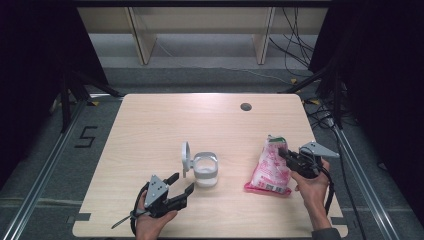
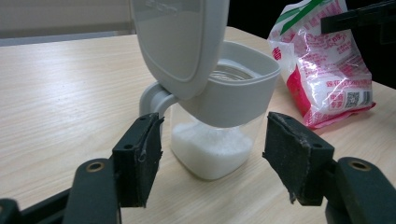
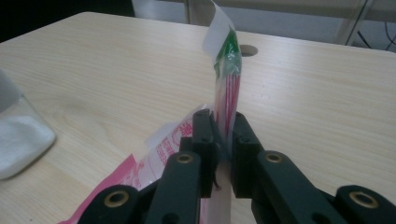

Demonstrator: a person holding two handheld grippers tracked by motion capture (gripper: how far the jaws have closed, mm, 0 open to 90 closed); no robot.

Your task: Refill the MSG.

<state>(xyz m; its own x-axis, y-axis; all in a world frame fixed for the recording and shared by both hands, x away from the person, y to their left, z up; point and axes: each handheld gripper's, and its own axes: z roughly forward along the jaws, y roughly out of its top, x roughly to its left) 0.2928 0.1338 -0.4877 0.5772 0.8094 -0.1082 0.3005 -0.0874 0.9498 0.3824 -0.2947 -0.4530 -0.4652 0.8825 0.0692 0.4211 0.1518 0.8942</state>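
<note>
One wooden table [image 1: 150,130] carries all items. Pink sugar bag [image 1: 270,167] lies at its right side, top edge pinched between the jaws of the right gripper [image 3: 223,135]. Clear container [image 1: 205,170], lid hinged upright, stands mid-table part-filled with white granules. Left gripper [image 2: 210,156] sits just before it, jaws apart, holding nothing.

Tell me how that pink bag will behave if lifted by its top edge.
The pink bag would probably sag: its thin film folds between the right gripper fingers. Its bulging contents likely make it bottom-heavy. Glossy plastic might slip.
</note>
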